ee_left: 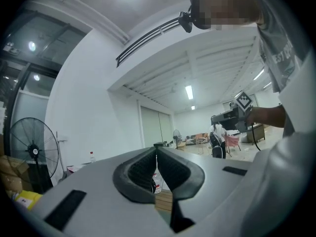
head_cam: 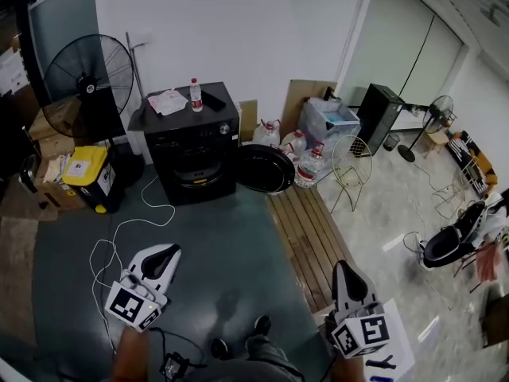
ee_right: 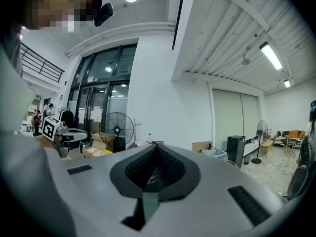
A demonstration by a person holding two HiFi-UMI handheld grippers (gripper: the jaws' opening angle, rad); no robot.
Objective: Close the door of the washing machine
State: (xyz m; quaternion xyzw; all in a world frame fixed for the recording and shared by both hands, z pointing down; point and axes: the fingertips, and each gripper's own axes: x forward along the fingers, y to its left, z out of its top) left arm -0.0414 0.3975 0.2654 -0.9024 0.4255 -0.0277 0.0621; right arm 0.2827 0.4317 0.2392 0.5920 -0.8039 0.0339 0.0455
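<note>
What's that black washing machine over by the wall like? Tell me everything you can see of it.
The washing machine is a black, boxy front-loader. It stands upright on the dark grey floor against the white wall. Its round door hangs wide open, swung out to the right in the head view, baring the drum opening. On its top are a bottle, some pale papers and a small dark item. Neither tool touches it.

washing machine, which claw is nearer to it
Left. The left claw sits almost straight in front of the washing machine; the right claw is farther off, out toward the head view's right.
</note>
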